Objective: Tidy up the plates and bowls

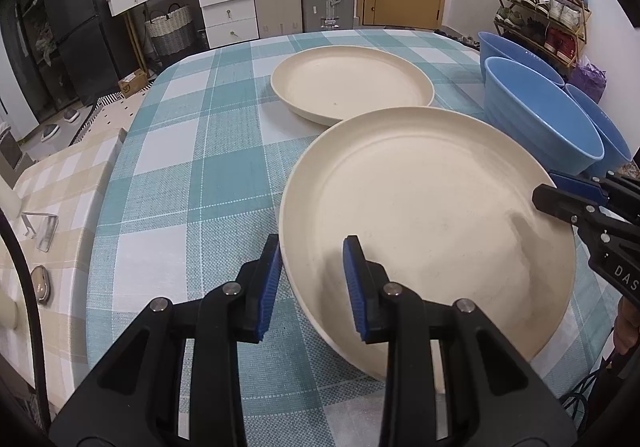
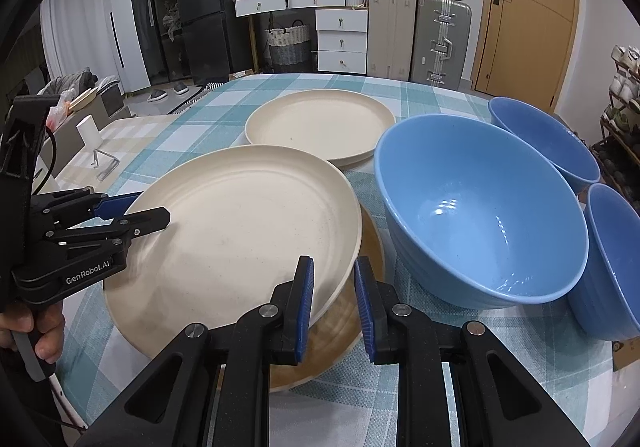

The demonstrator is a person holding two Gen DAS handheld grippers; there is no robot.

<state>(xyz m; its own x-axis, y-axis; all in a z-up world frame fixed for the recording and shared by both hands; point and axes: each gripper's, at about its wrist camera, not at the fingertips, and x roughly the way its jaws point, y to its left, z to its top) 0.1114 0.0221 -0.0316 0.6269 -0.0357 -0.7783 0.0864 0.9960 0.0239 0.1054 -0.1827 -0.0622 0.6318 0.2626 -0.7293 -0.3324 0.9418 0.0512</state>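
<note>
A near cream plate [image 1: 432, 223] [image 2: 240, 231] is tilted, lifted above another cream plate [image 2: 340, 335] lying beneath it. My left gripper [image 1: 312, 287] [image 2: 132, 211] has its jaws astride the near plate's left rim, a gap still showing. My right gripper [image 2: 332, 307] [image 1: 560, 195] has its jaws astride the plate's right rim, also with a gap. A far cream plate [image 1: 352, 83] [image 2: 320, 127] sits on another plate. Three blue bowls stand at the right: a near one [image 2: 480, 215] [image 1: 544, 119] and two more [image 2: 544, 139] [image 2: 612, 263].
The table has a teal checked cloth [image 1: 192, 151]. A side table with a beige checked cloth [image 1: 60, 183] holds a metal stand [image 1: 40, 231] at the left. Drawers, suitcases and a shoe rack [image 1: 548, 15] stand behind.
</note>
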